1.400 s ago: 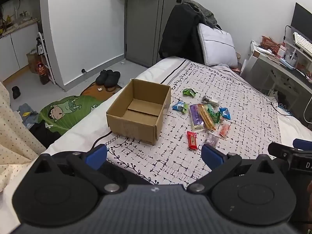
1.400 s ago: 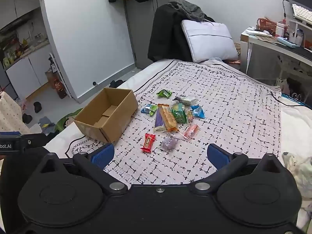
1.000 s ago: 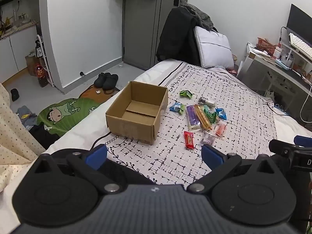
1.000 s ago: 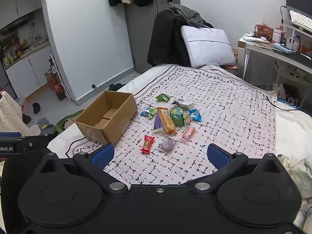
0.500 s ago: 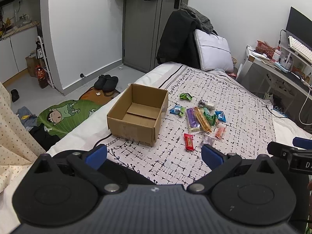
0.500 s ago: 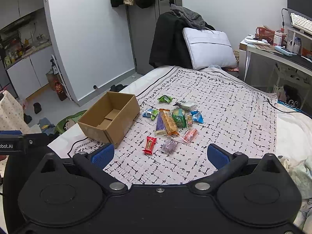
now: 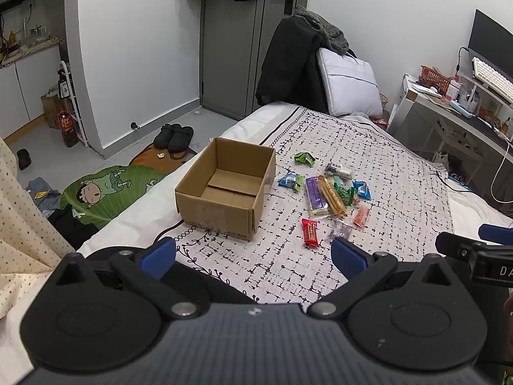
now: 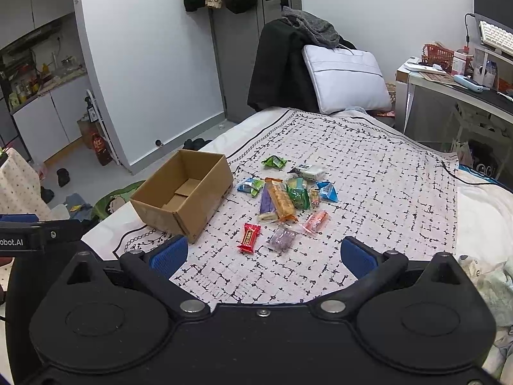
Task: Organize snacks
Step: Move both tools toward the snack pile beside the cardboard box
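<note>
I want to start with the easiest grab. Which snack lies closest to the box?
The red bar, lying alone at the near edge of the pile, by the box's front corner. The blue-green packet comes close, further back; the rest lie further right.

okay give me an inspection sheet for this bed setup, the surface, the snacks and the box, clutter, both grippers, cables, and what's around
Surface: patterned bedspread on a bed, fairly flat.
Job's things: open cardboard box, nothing seen inside; snack packets loose beside it, including a red bar nearest the grippers.
Clutter: nothing seen on the bedspread besides these.
Grippers: left gripper and right gripper both open, holding nothing, short of the snacks.
Cables: black cable across the bed's far right edge.
Surroundings: white laptop bag, desk, slippers on floor.
</note>
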